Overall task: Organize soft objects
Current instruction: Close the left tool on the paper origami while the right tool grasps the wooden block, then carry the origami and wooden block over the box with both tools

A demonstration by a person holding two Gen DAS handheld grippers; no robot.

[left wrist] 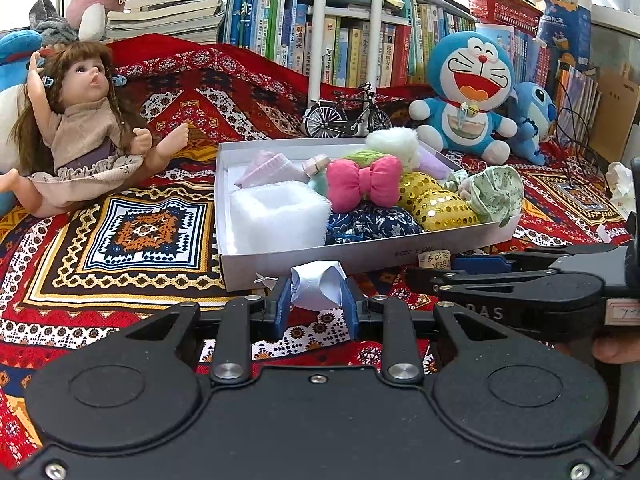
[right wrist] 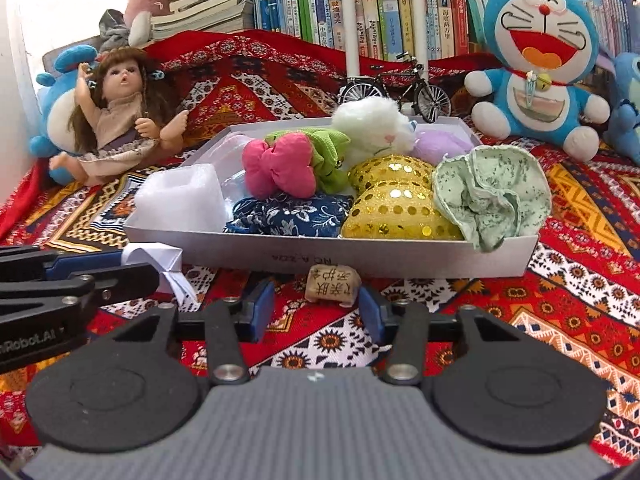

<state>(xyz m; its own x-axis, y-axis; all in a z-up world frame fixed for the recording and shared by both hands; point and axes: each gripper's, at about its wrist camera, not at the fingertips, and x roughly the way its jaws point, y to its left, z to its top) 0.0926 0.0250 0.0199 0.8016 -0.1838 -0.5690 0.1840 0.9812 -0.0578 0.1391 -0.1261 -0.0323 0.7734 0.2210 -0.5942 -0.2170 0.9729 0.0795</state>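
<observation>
A: Largest first. Patterned cloth (left wrist: 132, 232) covers the whole desk. On it sits the white box (right wrist: 360, 254), shallow and already crowded: foam block (right wrist: 180, 196) at the left end, navy floral pouch (right wrist: 292, 216), gold sequin cushion (right wrist: 396, 216), pink bow (right wrist: 276, 168), fluffy white toy (right wrist: 374, 130), green speckled cloth (right wrist: 492, 196) slumped over the right corner.

B: Around the box?

A: Doll (left wrist: 76, 128) far left, blue cat plush (left wrist: 468, 88) at back right, model bicycle (left wrist: 346, 116) behind the box. None of them touch it.

B: Tongs?

A: Left tongs (left wrist: 316, 300) are clamped on a pale folded paper-like piece (left wrist: 316, 286), low, just in front of the box's near wall. Right tongs (right wrist: 316, 304) stand parted around a small tan pillow with printed characters (right wrist: 330, 286), which lies on the cloth just short of the box. There is a gap on both sides; the pads are not pressing.

B: Risks?

A: My judgement: the tan pillow is small and squashy. An off-centre close could squirt it forward under the box's wall, or pinch the cloth with it and drag the box.

B: And placing?

A: Little free room inside. Dropping onto the heap could roll the bow or nudge the green cloth over the rim. The two tongs sit close together, so lifting both at once risks a knock.
</observation>
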